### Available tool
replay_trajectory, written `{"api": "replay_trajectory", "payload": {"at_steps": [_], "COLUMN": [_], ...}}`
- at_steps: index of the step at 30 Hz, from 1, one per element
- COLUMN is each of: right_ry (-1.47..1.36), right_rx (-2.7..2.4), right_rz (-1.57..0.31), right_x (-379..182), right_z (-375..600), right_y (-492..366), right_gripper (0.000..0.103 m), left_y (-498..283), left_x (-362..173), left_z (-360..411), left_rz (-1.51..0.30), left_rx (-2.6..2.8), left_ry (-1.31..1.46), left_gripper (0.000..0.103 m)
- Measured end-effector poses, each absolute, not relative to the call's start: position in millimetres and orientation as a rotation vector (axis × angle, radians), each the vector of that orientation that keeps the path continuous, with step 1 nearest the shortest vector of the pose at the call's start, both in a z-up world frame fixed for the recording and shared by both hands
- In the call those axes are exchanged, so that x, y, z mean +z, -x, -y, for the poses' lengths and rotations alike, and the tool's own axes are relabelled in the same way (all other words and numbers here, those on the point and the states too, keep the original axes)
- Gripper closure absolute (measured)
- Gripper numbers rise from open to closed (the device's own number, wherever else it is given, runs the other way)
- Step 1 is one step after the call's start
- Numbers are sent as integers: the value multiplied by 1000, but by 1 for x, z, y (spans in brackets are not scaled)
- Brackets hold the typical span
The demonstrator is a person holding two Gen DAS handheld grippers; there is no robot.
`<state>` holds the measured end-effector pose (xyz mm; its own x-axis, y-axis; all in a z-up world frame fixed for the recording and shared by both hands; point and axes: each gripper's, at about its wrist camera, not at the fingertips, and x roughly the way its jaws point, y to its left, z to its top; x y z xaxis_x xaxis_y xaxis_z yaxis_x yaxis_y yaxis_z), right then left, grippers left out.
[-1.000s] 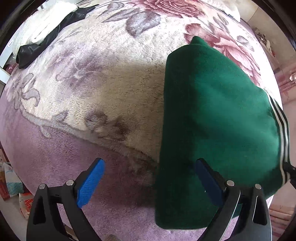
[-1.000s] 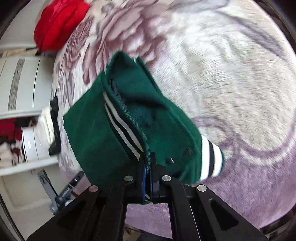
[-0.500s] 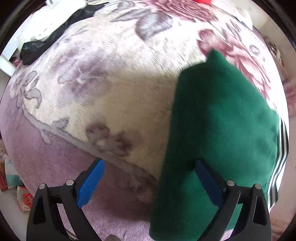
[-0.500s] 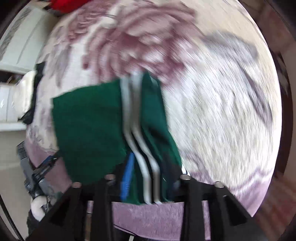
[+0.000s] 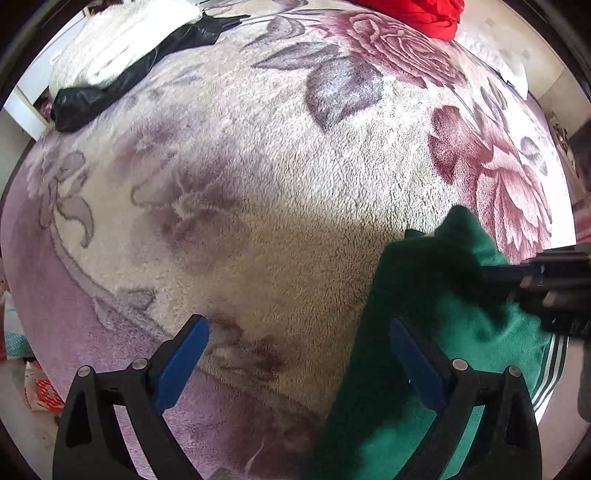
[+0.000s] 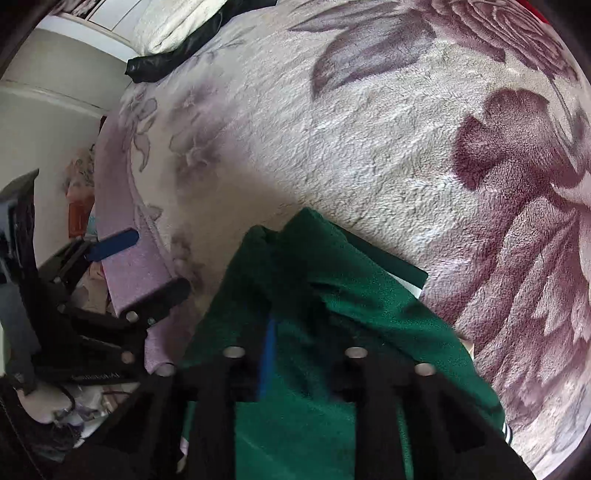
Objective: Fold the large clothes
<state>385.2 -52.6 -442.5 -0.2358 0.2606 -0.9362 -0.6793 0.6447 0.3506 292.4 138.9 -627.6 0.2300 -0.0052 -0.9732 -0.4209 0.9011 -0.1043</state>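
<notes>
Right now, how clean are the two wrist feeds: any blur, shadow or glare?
Left wrist: blanket sharp, right gripper smeared; shadow over green garment. Right wrist: sharp, its own fingers dark; heavy fisheye bending in both.

This is a home bedroom. A plush floral blanket (image 5: 280,192) fills most of both views, laid over a bed. Clothes lie on it: a white fleece (image 5: 110,40) and a black garment (image 5: 122,85) at upper left, a red one (image 5: 417,14) at top. White cupboard panels (image 6: 85,22) show in the upper left of the right wrist view, with household clutter at lower left.
</notes>
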Motion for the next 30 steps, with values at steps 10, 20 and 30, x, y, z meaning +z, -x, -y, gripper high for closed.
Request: {"api": "replay_trajectory", "payload": {"at_steps": [10,20,30], "right_ry": [111,699,-653], "right_rx": [753,904,491], "right_rz": [-1711,-1576,-2122], "right_x": [-443,-453,-540], "right_z": [71,-3,118], "right_y": [-430,-410,-467], "right_gripper": [88,49,67], "left_y": [-266,-274,-280], "left_x": [-638,-650,-648], "left_z": [-152,-177,-176], "left_rz": [-1341,-1335,-1350], "left_rx": [316,402,354], "left_ry": [460,423,428], "left_gripper": [2,2,2]}}
